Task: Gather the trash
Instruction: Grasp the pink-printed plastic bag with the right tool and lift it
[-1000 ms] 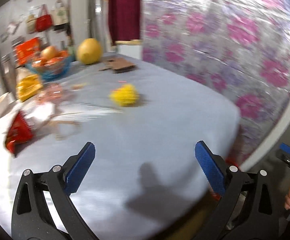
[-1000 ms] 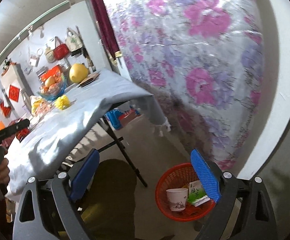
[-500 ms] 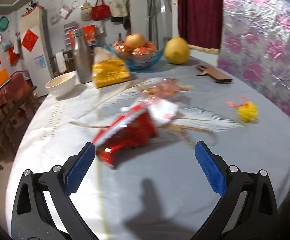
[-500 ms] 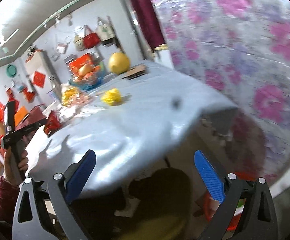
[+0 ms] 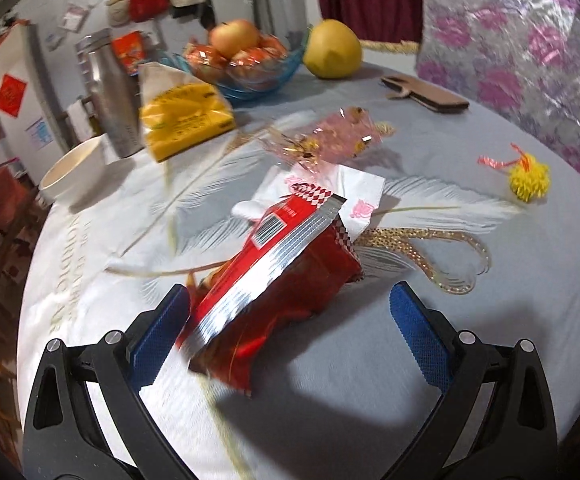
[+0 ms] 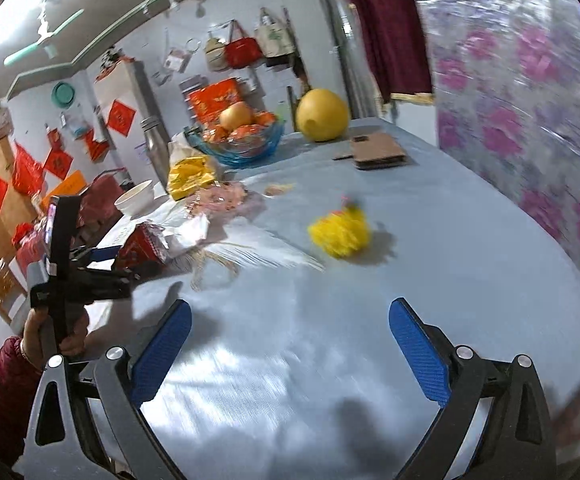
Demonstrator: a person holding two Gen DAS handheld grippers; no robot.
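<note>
While blur smears my right view, my left gripper [image 5: 290, 330] gapes around the red snack bag [image 5: 280, 276] on the desk [image 5: 410, 360], tilted down; right gripper [image 6: 290, 346] wide, empty.

A pale grey-blue tablecloth [image 5: 430, 360] printed with white feathers and gold swirls covers the table. On it lies a red foil snack bag [image 5: 278, 280] with silver striped edges and a red-and-white check band, over a white paper napkin [image 5: 362, 196] stamped with pink roses. Nearby sit a bright yellow frilly pom-pom [image 5: 529, 181] with a red ribbon, a pink cellophane wrapper [image 5: 338, 136] flecked gold, and a yellow plastic packet [image 5: 186, 120]. Both grippers' pads [image 6: 418, 352] are blue on black frames.
</note>
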